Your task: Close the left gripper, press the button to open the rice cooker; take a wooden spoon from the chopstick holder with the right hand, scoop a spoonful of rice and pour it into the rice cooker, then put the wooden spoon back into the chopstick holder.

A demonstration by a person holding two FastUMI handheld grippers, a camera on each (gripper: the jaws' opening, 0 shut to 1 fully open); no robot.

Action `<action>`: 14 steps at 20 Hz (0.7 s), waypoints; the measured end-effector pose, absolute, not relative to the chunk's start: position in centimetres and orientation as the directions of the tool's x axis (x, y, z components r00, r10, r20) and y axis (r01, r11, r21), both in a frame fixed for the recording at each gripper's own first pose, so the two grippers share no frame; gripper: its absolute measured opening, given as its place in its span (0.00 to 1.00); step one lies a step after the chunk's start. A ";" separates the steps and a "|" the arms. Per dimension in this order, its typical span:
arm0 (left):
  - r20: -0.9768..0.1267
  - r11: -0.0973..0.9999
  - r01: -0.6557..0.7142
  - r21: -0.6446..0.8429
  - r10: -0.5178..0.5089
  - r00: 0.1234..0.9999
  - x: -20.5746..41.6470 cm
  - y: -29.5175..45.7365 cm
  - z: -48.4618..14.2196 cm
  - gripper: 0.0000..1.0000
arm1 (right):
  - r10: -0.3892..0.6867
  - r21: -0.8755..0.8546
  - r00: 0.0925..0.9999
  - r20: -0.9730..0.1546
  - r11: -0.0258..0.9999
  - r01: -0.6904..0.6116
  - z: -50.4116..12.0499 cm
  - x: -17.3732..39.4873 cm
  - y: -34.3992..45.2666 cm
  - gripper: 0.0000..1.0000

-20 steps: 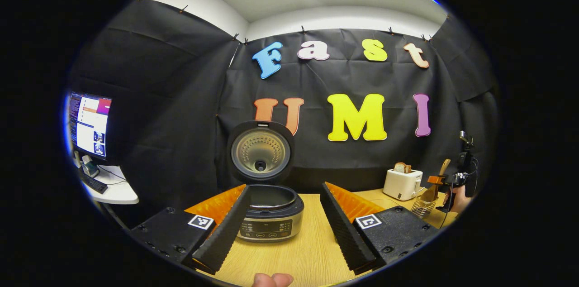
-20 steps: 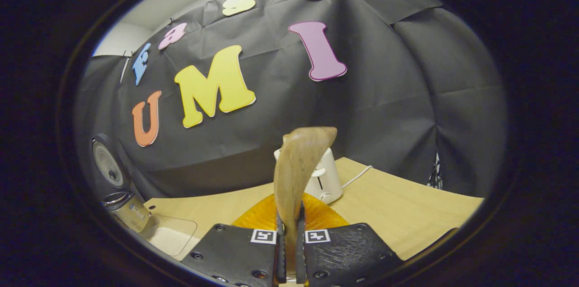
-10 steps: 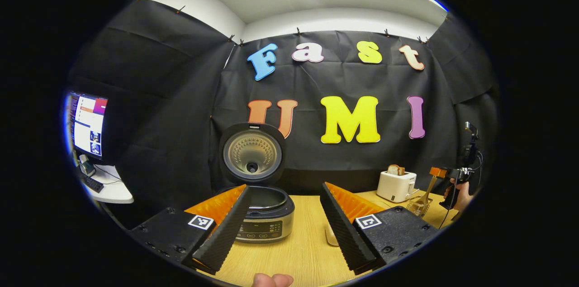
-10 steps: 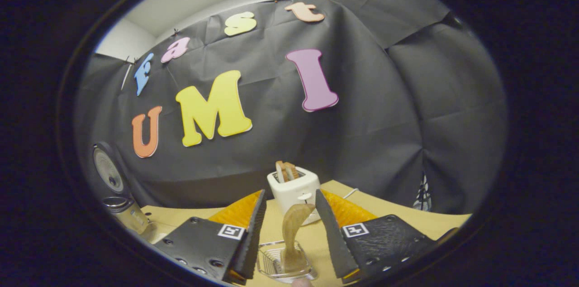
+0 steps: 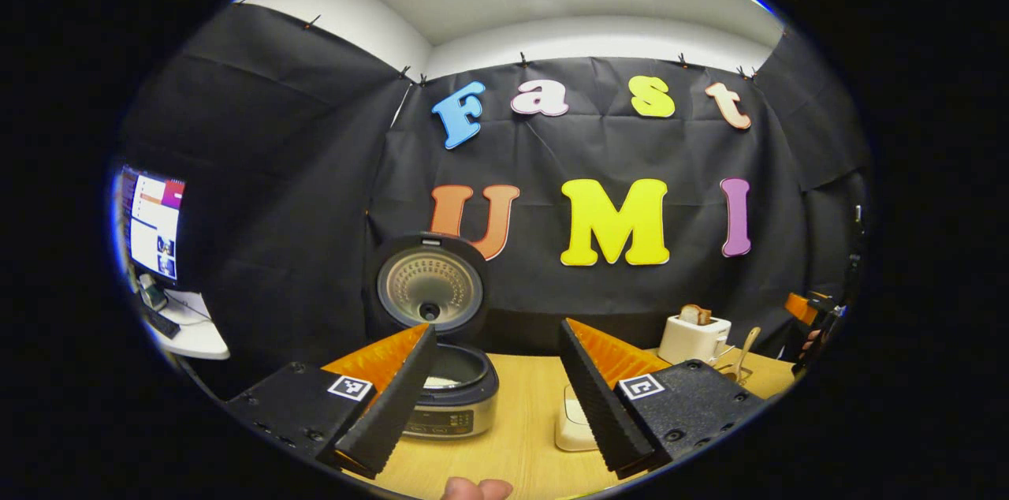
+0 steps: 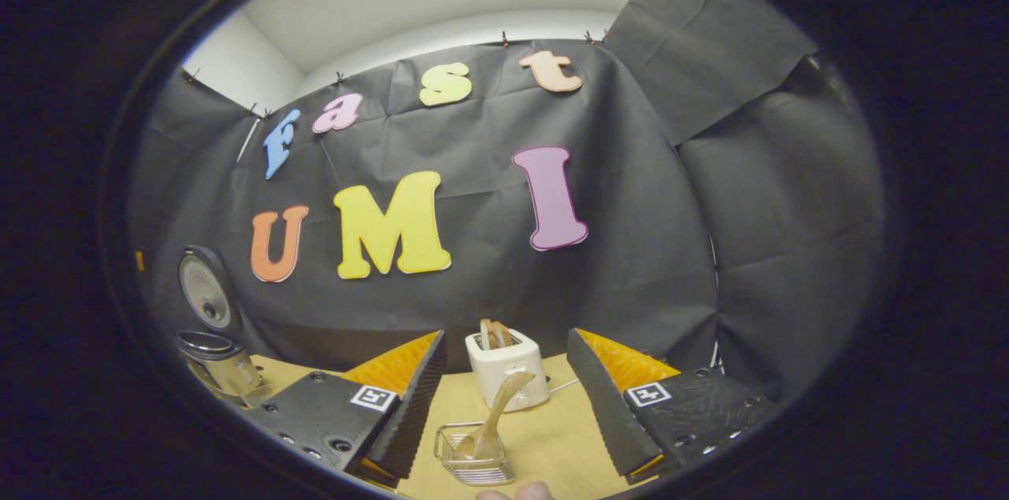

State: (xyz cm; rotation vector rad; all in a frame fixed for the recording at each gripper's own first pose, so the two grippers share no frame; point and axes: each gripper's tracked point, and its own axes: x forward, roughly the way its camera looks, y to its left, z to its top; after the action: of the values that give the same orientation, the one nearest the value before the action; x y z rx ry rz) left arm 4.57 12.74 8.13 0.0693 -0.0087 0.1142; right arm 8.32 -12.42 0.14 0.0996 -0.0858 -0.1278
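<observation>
The rice cooker stands open on the wooden table, its round lid upright, with something pale in the pot. My left gripper is open and empty, its fingers framing the cooker from a short way back. A white rice box sits right of the cooker. The wooden spoon leans bowl-down in the wire chopstick holder. My right gripper is open, drawn back from the spoon and apart from it. The cooker also appears at the left of the right gripper view.
A white toaster with bread stands just behind the holder, its cord trailing right. The toaster and spoon sit at the table's far right. A monitor and a white side desk are at the left.
My right gripper went from shut on the spoon to open, leaving it in the holder, then drew back. My left gripper moved away from the cooker.
</observation>
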 end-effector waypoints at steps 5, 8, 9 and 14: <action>-0.025 0.978 -0.176 0.115 0.180 0.983 11.2 16.1 12.6 0.97 | -0.077 0.104 0.994 0.077 0.992 0.068 -0.4 5.8 -12.1 0.93; -0.042 0.974 -0.195 0.117 0.201 0.979 15.5 18.1 14.9 0.97 | -0.086 0.062 0.992 0.089 0.995 0.081 -1.0 5.3 -13.0 0.93; -0.054 0.973 -0.204 0.109 0.211 0.976 17.0 18.9 15.2 0.98 | -0.085 0.044 0.993 0.077 0.996 0.081 -1.8 5.1 -13.1 0.93; -0.117 0.954 -0.259 0.152 0.278 0.954 23.3 23.0 15.6 0.97 | -0.080 0.036 0.996 0.041 0.996 0.079 -3.7 3.8 -13.7 0.93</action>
State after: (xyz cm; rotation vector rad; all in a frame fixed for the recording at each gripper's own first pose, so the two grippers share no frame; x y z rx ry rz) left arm 23.32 22.97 15.61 0.1354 0.1379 0.2735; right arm 3.79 -13.73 -3.66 0.0344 -0.0428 -0.0796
